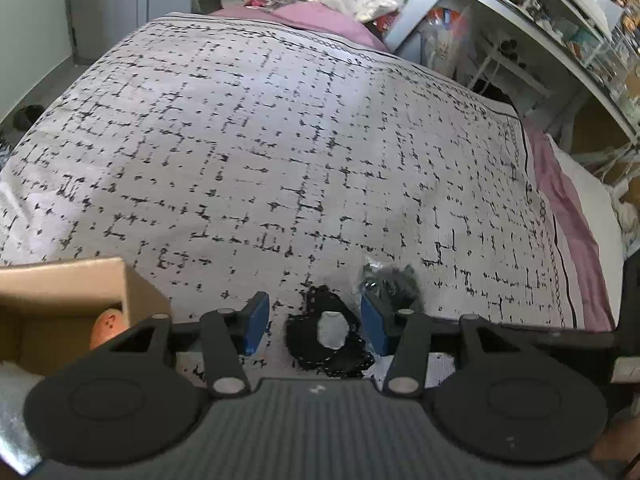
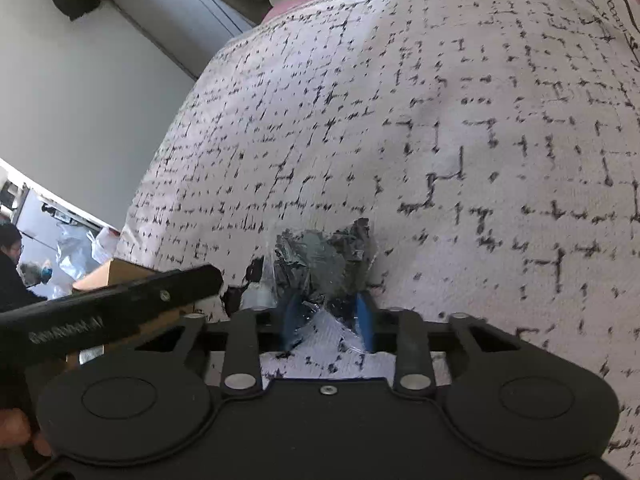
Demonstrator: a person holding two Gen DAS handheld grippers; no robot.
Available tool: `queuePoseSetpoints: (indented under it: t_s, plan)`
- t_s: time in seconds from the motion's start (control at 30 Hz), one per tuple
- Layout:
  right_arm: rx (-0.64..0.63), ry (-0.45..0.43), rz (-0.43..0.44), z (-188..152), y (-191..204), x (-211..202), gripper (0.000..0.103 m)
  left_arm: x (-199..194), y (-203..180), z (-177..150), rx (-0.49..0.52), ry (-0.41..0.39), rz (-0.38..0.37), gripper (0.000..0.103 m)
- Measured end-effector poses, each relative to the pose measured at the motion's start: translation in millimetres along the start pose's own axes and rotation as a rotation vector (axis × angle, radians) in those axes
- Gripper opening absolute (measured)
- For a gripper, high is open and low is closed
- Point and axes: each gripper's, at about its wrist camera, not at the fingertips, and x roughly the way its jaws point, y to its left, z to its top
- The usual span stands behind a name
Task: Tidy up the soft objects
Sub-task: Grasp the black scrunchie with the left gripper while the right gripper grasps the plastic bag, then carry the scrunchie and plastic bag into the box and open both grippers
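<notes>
A black lacy fabric piece with a pale round centre lies on the patterned bedspread, between the blue pads of my left gripper, which is open around it. A dark item in a clear plastic bag lies just right of it. In the right wrist view my right gripper is shut on the near end of that plastic-bagged dark item, with the bedspread beneath. A cardboard box sits at the left, with an orange soft object inside.
The left gripper's black body crosses the right wrist view at the left. The box shows behind it. Pink sheet borders the bed's right side. Cluttered white shelves stand far right. A person sits at far left.
</notes>
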Motion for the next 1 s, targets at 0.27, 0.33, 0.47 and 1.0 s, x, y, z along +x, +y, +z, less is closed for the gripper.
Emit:
queuePoseSetpoints:
  t_s: [0.27,0.33,0.47,1.0]
  plan:
    - [-0.013,-0.028,-0.056,4.9,-17.2,-15.6,0.027,21.6,-7.9,0.4,0.025,0.054,0.016,0.050]
    - [-0.014,-0.026,-0.065,4.2,-20.6,-19.1,0.027,28.4,-7.9,-0.3,0.022,0.080,0.016,0.050]
    - [-0.011,-0.005,-0.073,2.5,-21.7,-21.1,0.034,41.5,-8.2,-4.5,0.026,0.118,0.037,0.050]
    - [-0.021,-0.029,-0.120,6.8,0.4,-21.5,0.037,22.6,-12.2,-18.9,0.016,0.041,-0.030,0.027]
